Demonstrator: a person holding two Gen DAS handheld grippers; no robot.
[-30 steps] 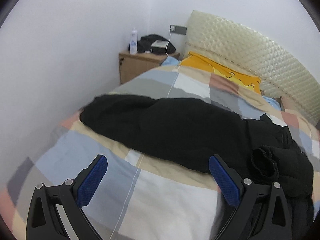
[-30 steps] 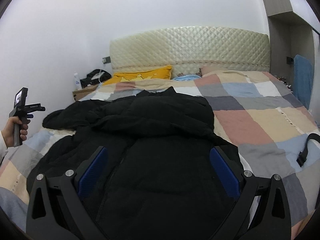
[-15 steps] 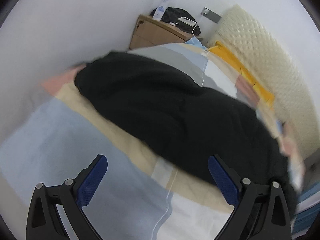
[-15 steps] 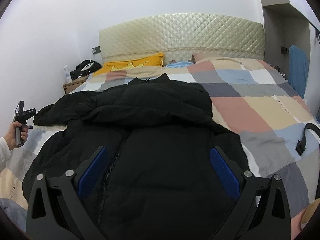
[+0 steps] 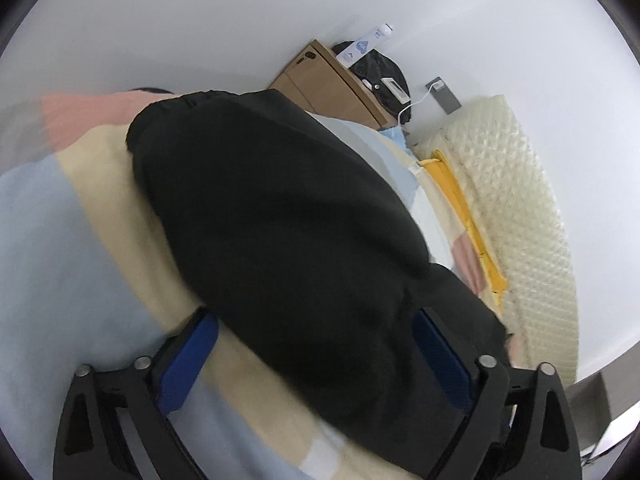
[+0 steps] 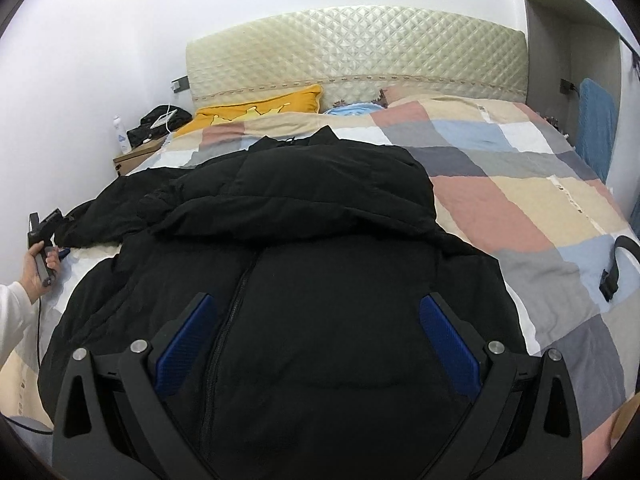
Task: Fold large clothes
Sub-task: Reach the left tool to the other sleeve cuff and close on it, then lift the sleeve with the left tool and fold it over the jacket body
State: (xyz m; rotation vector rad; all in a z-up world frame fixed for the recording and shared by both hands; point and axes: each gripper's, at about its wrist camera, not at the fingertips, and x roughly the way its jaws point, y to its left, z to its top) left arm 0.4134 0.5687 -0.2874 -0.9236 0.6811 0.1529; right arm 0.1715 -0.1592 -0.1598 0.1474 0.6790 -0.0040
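Observation:
A black puffer jacket (image 6: 320, 240) lies front up on the patchwork quilt (image 6: 520, 200), with its zip toward me and one sleeve (image 5: 280, 208) stretched to the left edge of the bed. My left gripper (image 5: 316, 344) is rolled sideways low over that sleeve. Its jaws are closing with the sleeve between them, and the blue pads do not press on it. In the right wrist view a hand (image 6: 38, 268) holds that gripper at the sleeve's end. My right gripper (image 6: 316, 332) hangs open over the jacket's lower front, holding nothing.
A quilted headboard (image 6: 360, 52) and a yellow pillow (image 6: 260, 110) are at the far end. A wooden bedside table (image 5: 324, 80) with a bottle (image 5: 366, 44) and a black bag stands by the white wall. A black strap (image 6: 616, 264) lies on the quilt's right side.
My left gripper dropped toward the bed and rolled, and the sleeve now lies between its jaws. The right gripper edged closer over the jacket's front.

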